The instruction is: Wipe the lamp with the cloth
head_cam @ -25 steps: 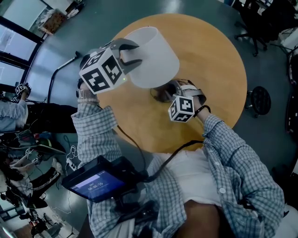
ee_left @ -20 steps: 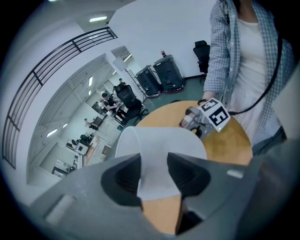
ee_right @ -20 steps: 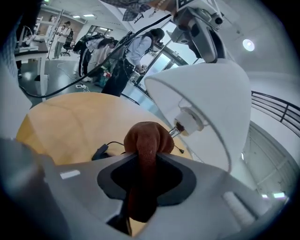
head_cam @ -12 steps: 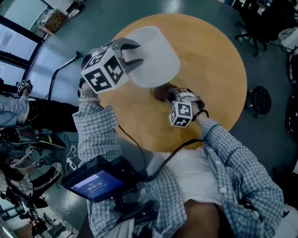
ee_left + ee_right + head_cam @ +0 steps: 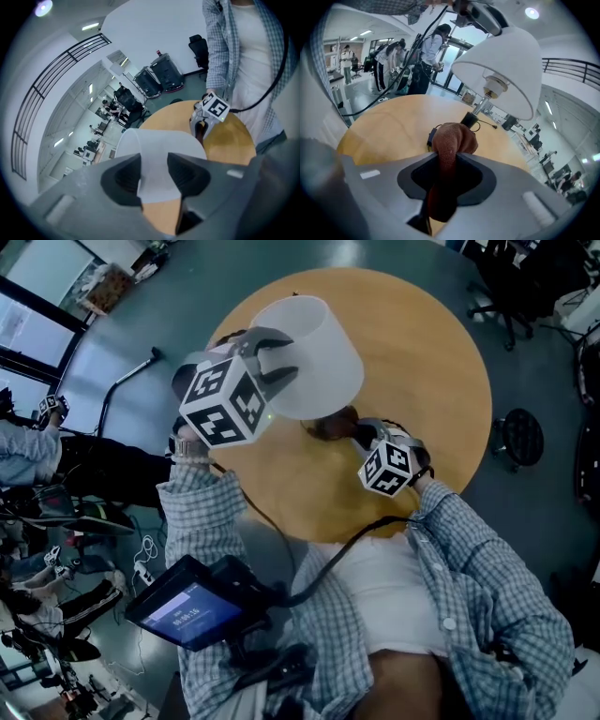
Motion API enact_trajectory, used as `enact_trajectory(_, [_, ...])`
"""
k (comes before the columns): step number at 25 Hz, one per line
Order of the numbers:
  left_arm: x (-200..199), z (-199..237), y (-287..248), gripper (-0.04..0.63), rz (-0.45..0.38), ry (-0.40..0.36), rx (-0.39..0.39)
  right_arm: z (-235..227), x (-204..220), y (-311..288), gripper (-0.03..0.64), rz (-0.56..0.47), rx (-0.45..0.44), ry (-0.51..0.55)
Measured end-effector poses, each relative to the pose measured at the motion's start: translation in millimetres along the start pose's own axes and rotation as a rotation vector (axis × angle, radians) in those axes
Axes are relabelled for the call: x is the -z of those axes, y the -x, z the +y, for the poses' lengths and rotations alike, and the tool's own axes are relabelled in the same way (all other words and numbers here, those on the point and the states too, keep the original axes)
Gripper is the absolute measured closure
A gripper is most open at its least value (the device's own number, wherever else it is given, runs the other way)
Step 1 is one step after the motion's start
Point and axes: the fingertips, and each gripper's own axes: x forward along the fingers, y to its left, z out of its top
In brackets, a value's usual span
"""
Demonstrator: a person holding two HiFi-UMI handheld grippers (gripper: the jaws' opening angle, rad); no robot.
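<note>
- Head view: a white lamp (image 5: pixel 319 343) stands on a round wooden table (image 5: pixel 441 362).
- The left gripper (image 5: pixel 272 357) reaches over the shade's edge, one jaw on each side of its wall.
- The right gripper (image 5: pixel 354 432) is low beside the lamp's foot, under the shade, with a brown cloth (image 5: pixel 330 425) at its tip.
- A checked shirt sleeve (image 5: pixel 202 521) leads to each hand, and a small screen (image 5: pixel 187 610) hangs in front of the person's body.
- Left gripper view: the two jaws pinch the thin white wall of the shade between their pads. The table and the right gripper lie beyond.
- Right gripper view: the jaws are pressed on the cloth, which bunches up out of them and hangs down below.
- The bunch sits just in front of the lamp's dark foot (image 5: pixel 469 119) and its cord (image 5: pixel 430 137). Whether it touches them cannot be told.
- The shade spreads above, with the socket showing inside.
- People (image 5: pixel 426 51) stand in the background.
</note>
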Motion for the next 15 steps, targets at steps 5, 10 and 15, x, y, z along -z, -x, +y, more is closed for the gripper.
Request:
enact_trajectory(5, [-25,-22,2,0.430,0.001,-0.059,-0.037,14,34,22,0.518,0.028,-0.062,-0.247])
enact_trajectory(10, [-54,-46,-1,0.432,-0.023,-0.106,-0.057,40,69,18,0.518,0.124,-0.131,-0.348])
enact_trajectory(15, [-65,-62,2,0.434,-0.020,-0.118,-0.073,53,81,-2,0.517,0.163,-0.185,-0.442])
